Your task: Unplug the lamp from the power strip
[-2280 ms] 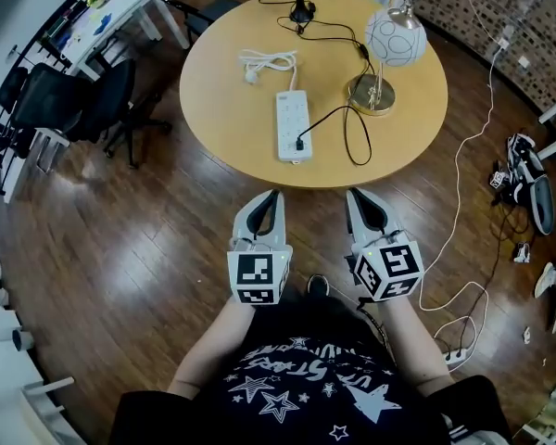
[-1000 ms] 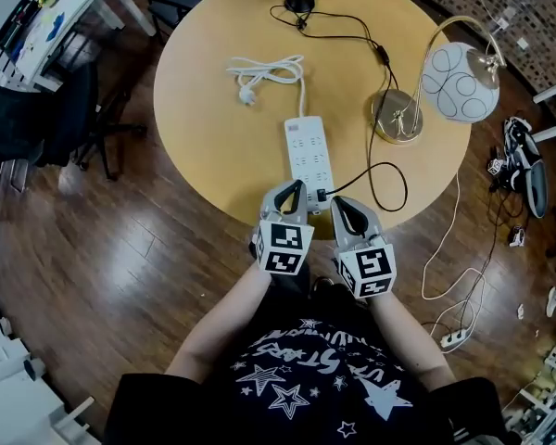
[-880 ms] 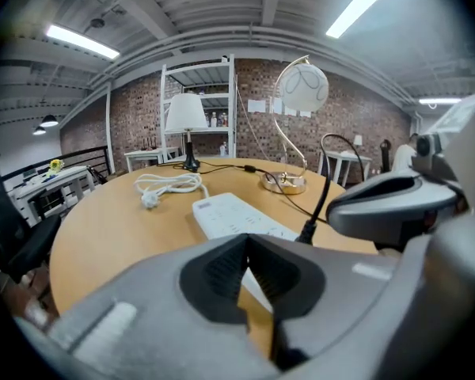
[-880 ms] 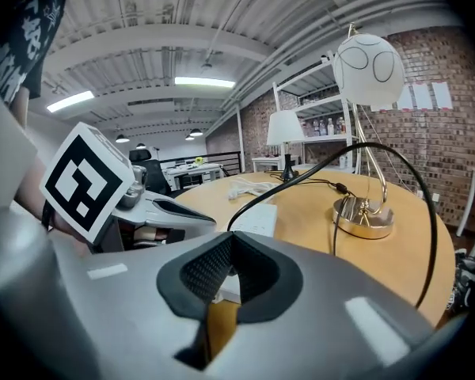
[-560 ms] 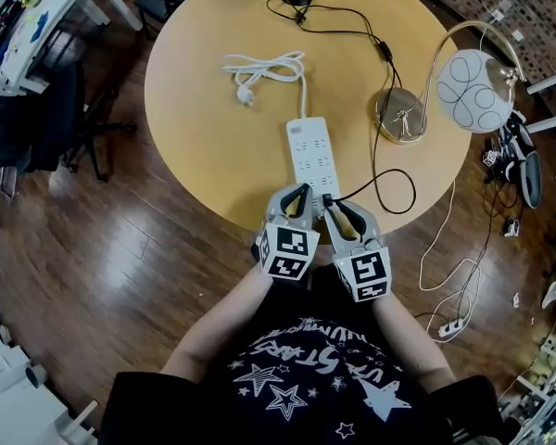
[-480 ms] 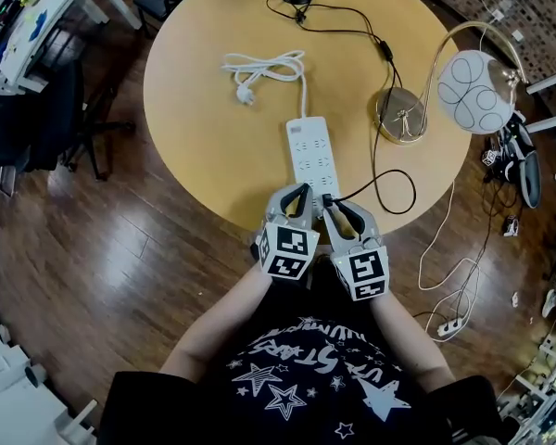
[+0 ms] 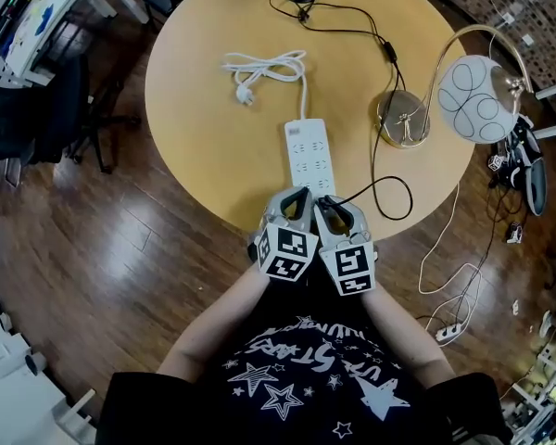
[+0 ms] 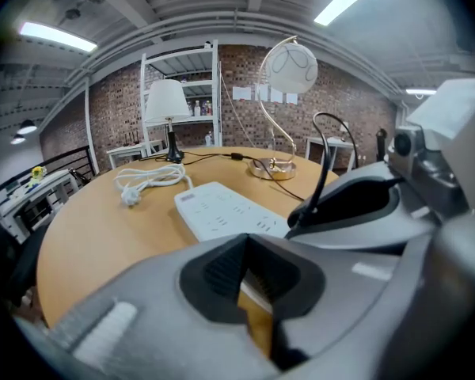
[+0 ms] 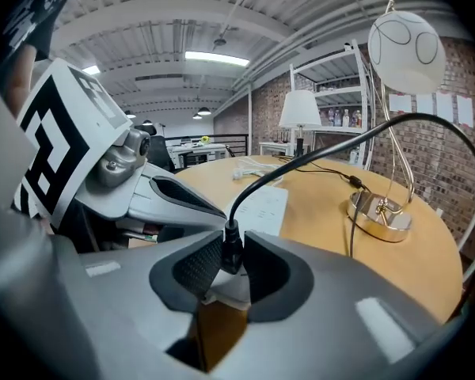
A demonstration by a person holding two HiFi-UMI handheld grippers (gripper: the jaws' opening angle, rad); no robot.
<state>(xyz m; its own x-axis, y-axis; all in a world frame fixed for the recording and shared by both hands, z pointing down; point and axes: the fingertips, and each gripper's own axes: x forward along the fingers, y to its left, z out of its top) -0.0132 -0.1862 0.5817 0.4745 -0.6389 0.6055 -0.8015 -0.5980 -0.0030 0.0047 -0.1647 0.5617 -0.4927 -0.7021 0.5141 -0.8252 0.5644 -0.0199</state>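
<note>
Black lamp plug [image 9: 230, 248] sits gripped by right tongs [image 7: 330, 202], left tongs [image 7: 296, 195] clenched empty alongside; next, pull straight off the power strip [image 7: 308, 146].

Round table [image 7: 204, 109], black chair [image 7: 37, 109], shoes [image 7: 528, 170]
</note>
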